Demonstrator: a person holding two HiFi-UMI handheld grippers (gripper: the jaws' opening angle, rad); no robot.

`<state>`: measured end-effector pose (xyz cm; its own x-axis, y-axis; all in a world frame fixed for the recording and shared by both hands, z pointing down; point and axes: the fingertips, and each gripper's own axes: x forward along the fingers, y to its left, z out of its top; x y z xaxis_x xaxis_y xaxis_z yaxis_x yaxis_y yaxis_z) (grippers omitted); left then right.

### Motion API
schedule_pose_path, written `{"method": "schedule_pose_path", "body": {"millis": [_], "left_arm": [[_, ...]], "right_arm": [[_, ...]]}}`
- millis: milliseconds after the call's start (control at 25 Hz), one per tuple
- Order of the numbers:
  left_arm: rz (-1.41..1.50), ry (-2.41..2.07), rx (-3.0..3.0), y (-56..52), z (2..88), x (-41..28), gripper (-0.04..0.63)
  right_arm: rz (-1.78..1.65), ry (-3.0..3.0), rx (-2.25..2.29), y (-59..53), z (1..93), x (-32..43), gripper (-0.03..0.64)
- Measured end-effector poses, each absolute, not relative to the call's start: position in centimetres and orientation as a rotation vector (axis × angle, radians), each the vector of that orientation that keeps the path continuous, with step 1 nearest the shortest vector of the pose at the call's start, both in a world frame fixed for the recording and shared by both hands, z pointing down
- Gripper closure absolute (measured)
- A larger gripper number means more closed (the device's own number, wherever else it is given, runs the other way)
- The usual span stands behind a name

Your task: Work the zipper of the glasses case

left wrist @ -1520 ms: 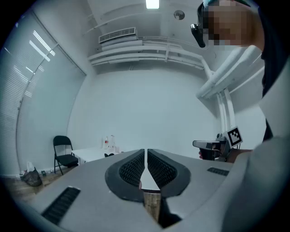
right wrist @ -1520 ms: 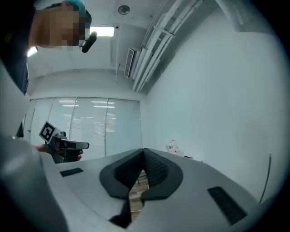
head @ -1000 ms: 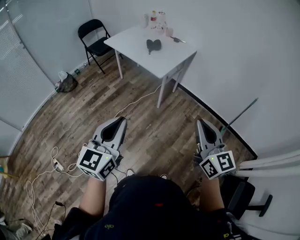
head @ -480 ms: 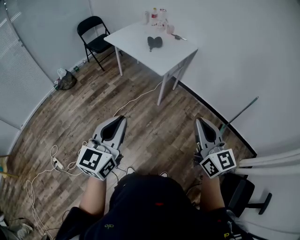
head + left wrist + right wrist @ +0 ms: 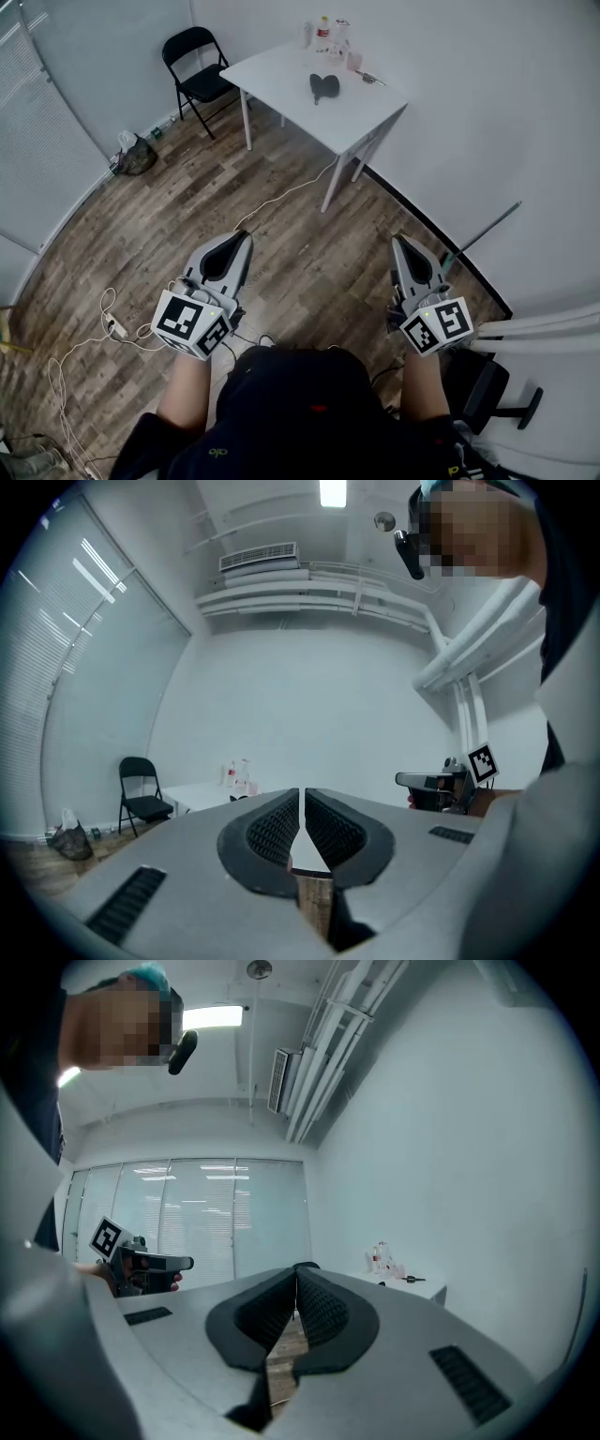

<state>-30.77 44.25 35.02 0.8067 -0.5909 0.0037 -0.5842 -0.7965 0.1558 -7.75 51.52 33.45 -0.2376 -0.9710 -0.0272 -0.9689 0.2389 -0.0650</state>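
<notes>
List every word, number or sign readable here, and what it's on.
No words or numbers can be read.
left hand-held gripper, right hand-held gripper: black-and-white square patterns, no letters.
bottles on the table: labels too small to read.

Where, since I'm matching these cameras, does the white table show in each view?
Head view: white table, top centre, near the wall.
Left gripper view: table just left of the jaws, mid-height.
Right gripper view: table right of the jaws, mid-height.
Shared landmark: the bottles at its back edge.
</notes>
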Motion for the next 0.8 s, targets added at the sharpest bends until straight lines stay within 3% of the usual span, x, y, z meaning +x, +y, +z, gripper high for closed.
{"method": "schedule_pose_path", "body": {"millis": [440,800], "left_arm": [[-0.093,-0.897,2.812,41.6,37.2,-36.2,0.558],[-0.027,-0.968,2.804,38.4,37.7,-35.0,0.558]], "right_arm": [[-0.068,2.467,-1.921,49.3,34.9,-13.8,0.595],[-0.137,2.484,-1.833,44.0,36.5,-12.0,0.595]]}}
